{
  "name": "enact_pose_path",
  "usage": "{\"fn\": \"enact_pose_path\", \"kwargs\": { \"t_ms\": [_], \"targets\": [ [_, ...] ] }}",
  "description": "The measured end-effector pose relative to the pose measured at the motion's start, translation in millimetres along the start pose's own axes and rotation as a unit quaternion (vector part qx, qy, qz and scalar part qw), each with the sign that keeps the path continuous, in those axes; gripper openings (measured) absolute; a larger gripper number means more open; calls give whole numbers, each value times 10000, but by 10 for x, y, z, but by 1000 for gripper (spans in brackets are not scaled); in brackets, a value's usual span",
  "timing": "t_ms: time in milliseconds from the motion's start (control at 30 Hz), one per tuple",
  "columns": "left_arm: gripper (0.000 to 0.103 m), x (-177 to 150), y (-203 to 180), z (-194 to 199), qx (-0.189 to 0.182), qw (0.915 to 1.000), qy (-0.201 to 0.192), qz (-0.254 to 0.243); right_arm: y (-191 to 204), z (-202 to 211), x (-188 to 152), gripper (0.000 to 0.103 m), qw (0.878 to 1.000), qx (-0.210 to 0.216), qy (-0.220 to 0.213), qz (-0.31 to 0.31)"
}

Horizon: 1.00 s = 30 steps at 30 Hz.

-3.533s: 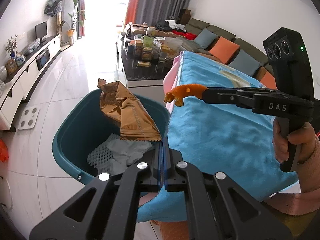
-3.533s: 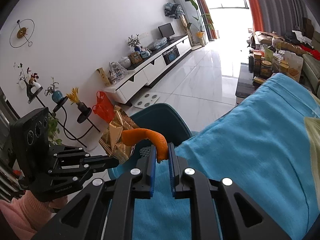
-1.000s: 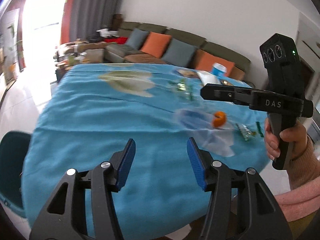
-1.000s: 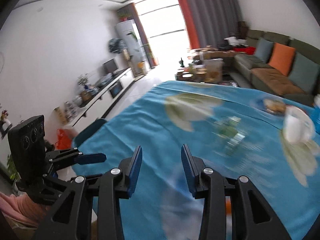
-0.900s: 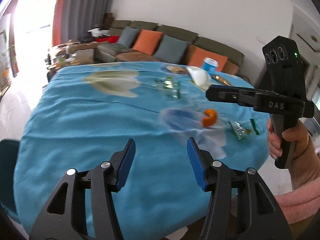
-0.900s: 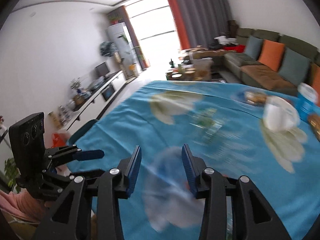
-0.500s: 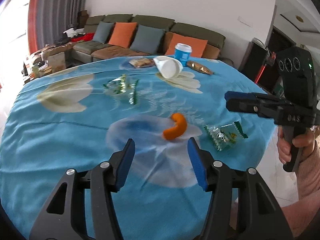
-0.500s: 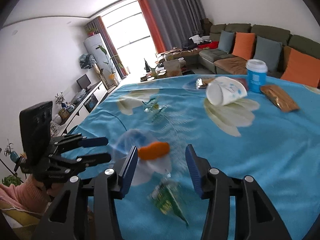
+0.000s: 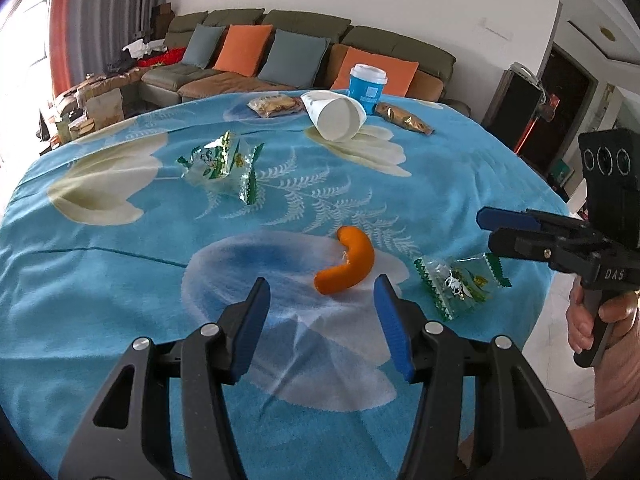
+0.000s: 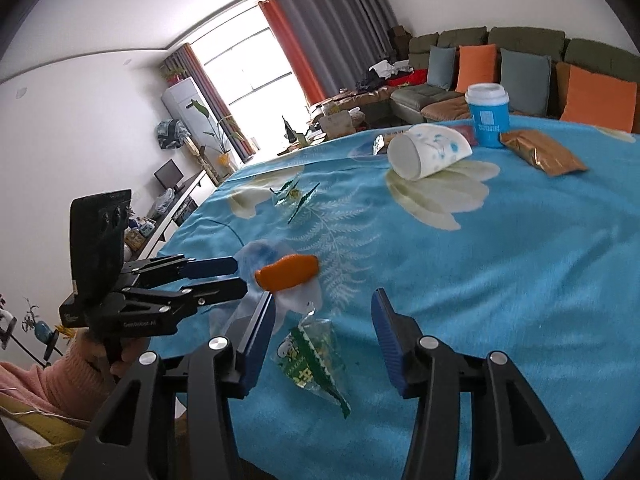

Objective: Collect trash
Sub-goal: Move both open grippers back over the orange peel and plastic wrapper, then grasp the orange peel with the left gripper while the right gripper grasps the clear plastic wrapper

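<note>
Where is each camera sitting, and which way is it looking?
Left wrist: sits on the left gripper, looking across the blue tablecloth at the orange peel; its own open fingers show, plus the right gripper and a hand.
Right wrist: sits on the right gripper, looking down at the green wrapper; its open fingers, the left gripper and a pink sleeve show.
Both share: peel, wrapper, tipped paper cup.

Olive sofa, orange cushions, bright curtained window
</note>
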<state>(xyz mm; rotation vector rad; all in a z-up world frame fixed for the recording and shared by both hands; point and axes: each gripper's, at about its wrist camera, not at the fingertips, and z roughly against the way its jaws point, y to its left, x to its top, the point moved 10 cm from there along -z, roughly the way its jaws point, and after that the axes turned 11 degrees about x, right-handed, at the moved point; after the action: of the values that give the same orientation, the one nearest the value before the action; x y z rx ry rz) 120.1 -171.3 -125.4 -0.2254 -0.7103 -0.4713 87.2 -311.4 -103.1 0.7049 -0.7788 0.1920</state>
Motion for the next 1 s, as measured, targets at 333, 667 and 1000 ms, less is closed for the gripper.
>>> {"fn": "enact_pose_path", "kwargs": {
  "t_ms": [333,667,1000],
  "targets": [
    [52,44,-67,-206,-72,9997,240,24,-20,-22,-73,47,9998,146,36,-95],
    [44,84,-156,-340,-144,9990,407,-88,3,-62,-142,49,9994,272,190,-78],
    [24,63,-246,-339,-340,9984,386,-224,56,-165,-287,49,9980,425,454,-61]
  ]
}}
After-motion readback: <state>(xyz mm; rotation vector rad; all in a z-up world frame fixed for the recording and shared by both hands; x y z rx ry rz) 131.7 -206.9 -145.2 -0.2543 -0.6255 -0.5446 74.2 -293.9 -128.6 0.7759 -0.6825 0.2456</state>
